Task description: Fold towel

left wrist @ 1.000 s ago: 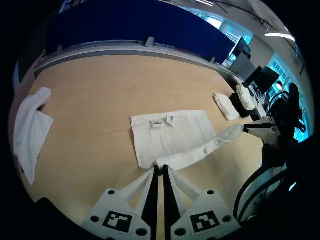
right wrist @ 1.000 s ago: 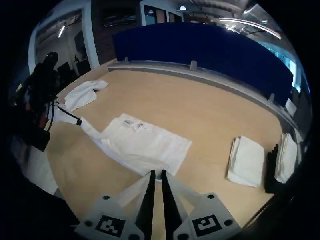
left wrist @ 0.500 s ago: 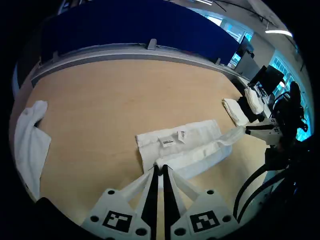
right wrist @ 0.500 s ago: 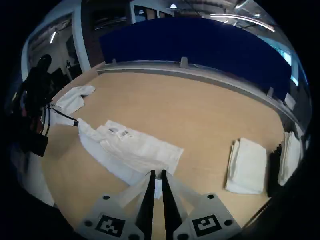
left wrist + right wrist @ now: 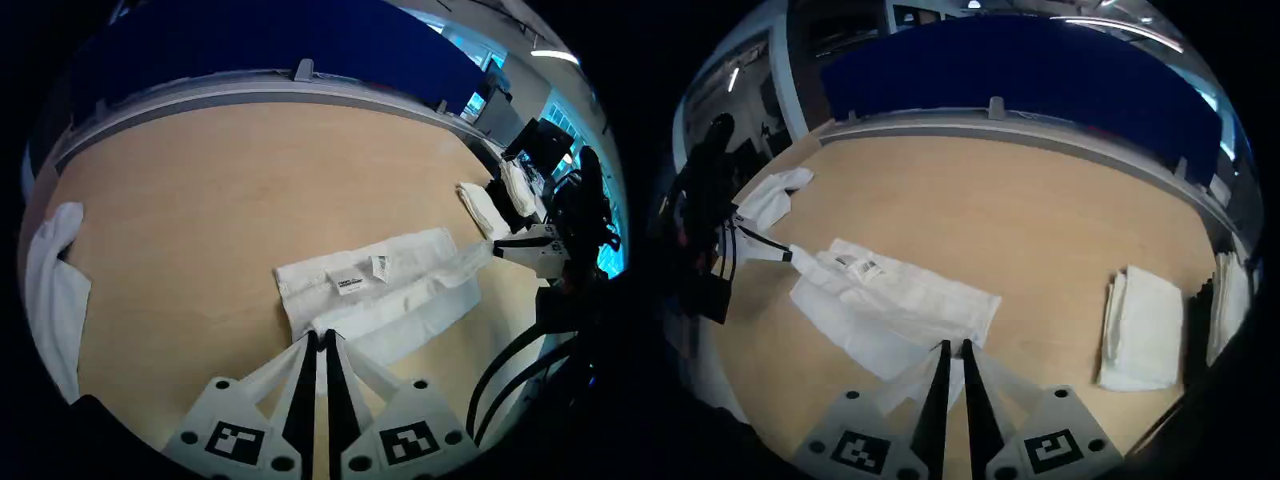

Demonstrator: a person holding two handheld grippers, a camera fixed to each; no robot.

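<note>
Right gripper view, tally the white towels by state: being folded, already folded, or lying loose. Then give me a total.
towel being folded: 1
folded towels: 2
loose crumpled towel: 1
Total: 4

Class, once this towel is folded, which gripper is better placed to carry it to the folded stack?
Right, probably. The right gripper, shut on the towel, has the folded stack on its side; the left gripper grips the towel's opposite end, farther from that stack.
</note>
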